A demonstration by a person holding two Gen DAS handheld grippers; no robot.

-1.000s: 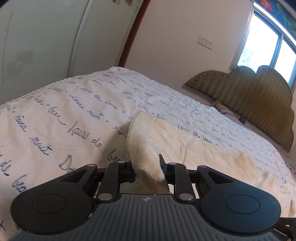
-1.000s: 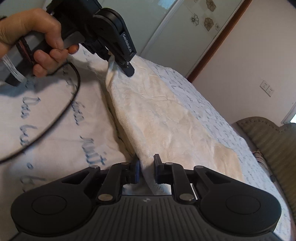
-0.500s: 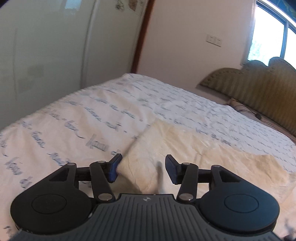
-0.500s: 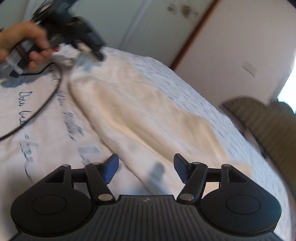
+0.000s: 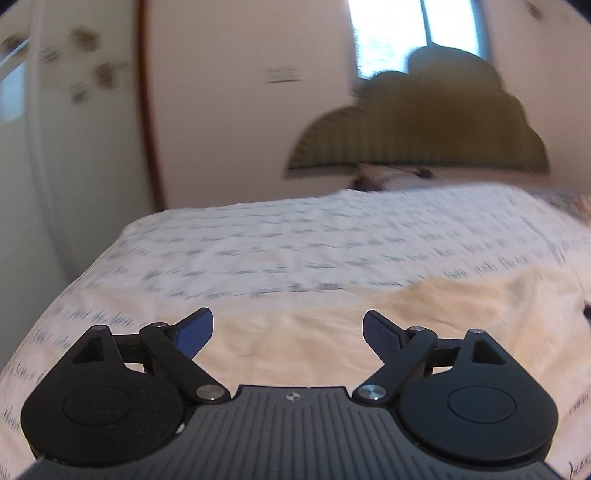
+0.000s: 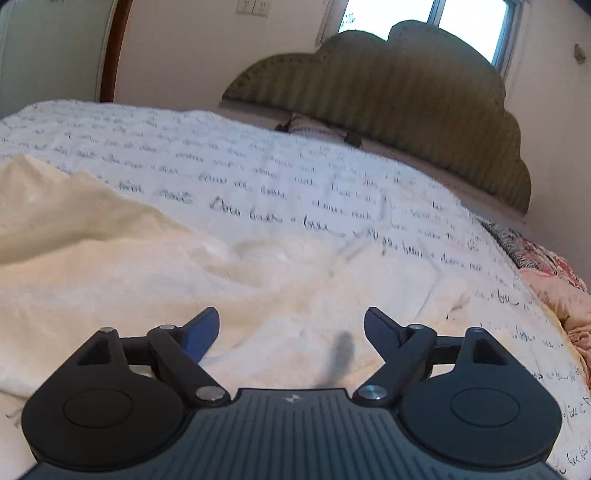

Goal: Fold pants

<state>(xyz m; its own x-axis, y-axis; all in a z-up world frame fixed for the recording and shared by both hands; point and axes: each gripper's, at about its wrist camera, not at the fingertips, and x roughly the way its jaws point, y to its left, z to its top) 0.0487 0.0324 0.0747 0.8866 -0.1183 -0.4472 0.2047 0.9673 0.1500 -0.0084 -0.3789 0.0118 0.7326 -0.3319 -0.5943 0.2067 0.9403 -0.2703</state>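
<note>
The left tongs [image 5: 288, 332] pointed a little downward over the bed. Their jaws were opening wide, and nothing was pinched between them. The blue pads [image 5: 194, 332] sat far apart. The cream pants [image 5: 424, 310] lay flat on the bed just under and ahead of them, not touching the pads. This view was blurry.

The right tongs [image 6: 291, 332] also tipped down toward the bed. Their jaws were opening too, with nothing gripped. The pants [image 6: 110, 258] lay soft and rumpled below them and spread off to the left side of that view. A thin dark shadow fell on the cloth between the jaws.

The bed had a white bedspread [image 6: 295, 177] with rows of dark handwriting on it. At the far end stood a green headboard [image 6: 406, 85] with a bumpy, cloud-like top. A small checked pillow [image 6: 306, 125] sat against it. A pink flowery blanket [image 6: 557, 280] lay at the right edge of the bed. Behind the headboard a bright window [image 6: 465, 18] let light in. The wall [image 6: 184, 44] was pale, with white sockets [image 6: 253, 6] up high. A brown door frame [image 5: 146, 110] stood at the left, next to a pale wardrobe [image 5: 81, 129] with little flower marks.
</note>
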